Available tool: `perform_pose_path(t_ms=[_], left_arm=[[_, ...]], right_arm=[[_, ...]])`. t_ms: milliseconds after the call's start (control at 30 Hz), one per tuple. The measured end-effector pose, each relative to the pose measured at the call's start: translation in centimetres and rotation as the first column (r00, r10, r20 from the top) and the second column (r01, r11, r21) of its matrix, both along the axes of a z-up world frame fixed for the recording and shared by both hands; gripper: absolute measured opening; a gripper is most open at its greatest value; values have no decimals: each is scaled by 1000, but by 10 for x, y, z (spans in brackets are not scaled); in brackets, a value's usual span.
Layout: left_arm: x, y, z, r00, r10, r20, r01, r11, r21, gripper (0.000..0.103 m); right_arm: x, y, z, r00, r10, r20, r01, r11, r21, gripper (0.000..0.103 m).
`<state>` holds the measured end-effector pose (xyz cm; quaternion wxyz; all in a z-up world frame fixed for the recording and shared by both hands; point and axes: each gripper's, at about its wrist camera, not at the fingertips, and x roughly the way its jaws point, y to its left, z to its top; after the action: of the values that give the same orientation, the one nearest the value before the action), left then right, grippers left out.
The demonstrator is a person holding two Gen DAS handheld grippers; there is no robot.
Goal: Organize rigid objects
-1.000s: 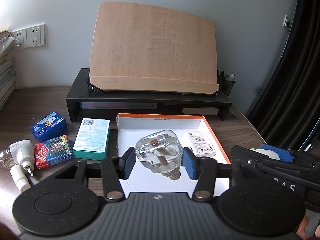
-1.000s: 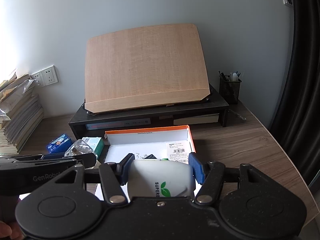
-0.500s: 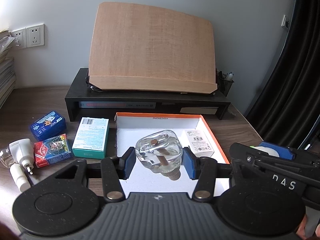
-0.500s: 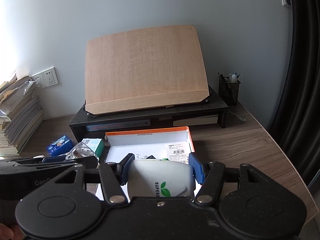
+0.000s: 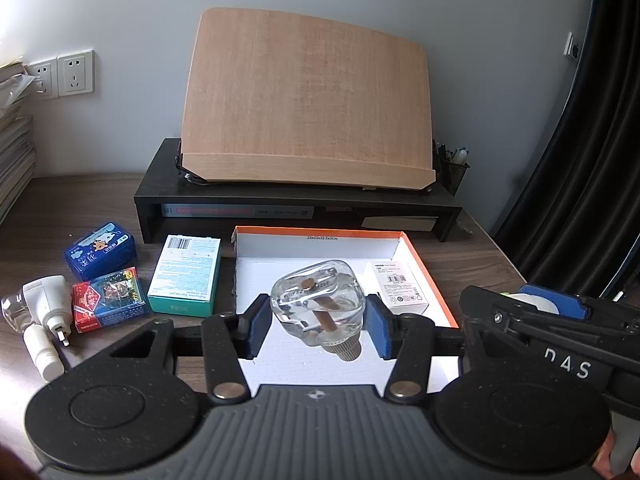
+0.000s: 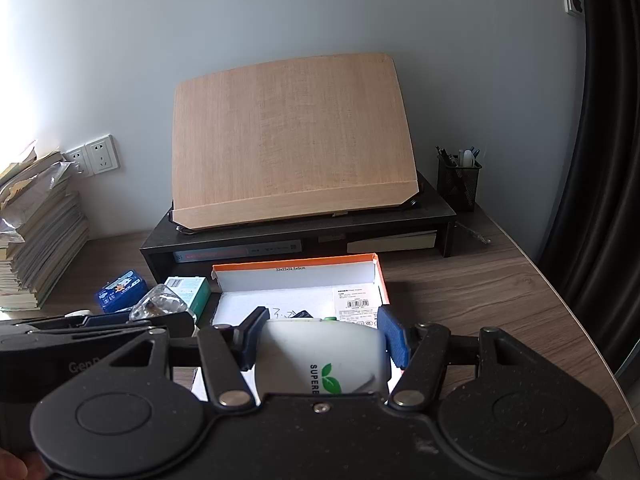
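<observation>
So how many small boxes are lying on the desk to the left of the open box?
3: the blue box furthest back, the red box in front of it, the teal box next to the open box. Others may be hidden.

Both wrist views close above desk, angled down toward back wall; shared: orange box (image 5: 424, 264) (image 6: 380, 280) lower centre, wooden board (image 5: 308, 96) (image 6: 292, 136) upper centre.

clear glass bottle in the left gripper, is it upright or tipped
Tipped. The clear glass bottle is clamped between the left gripper's blue pads, its threaded neck pointing down toward the camera, above the orange-edged box.
</observation>
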<state>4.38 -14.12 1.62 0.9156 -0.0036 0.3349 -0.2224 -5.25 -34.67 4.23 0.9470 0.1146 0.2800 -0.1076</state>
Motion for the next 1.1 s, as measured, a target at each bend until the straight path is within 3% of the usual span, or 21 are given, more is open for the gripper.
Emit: perform_pose_path(t_ms=[1100], left_arm=[[7, 0, -1, 1000, 30, 2, -30, 1000, 7, 51]], right_arm=[[12, 2, 1, 1000, 31, -5, -31, 1000, 1, 72]])
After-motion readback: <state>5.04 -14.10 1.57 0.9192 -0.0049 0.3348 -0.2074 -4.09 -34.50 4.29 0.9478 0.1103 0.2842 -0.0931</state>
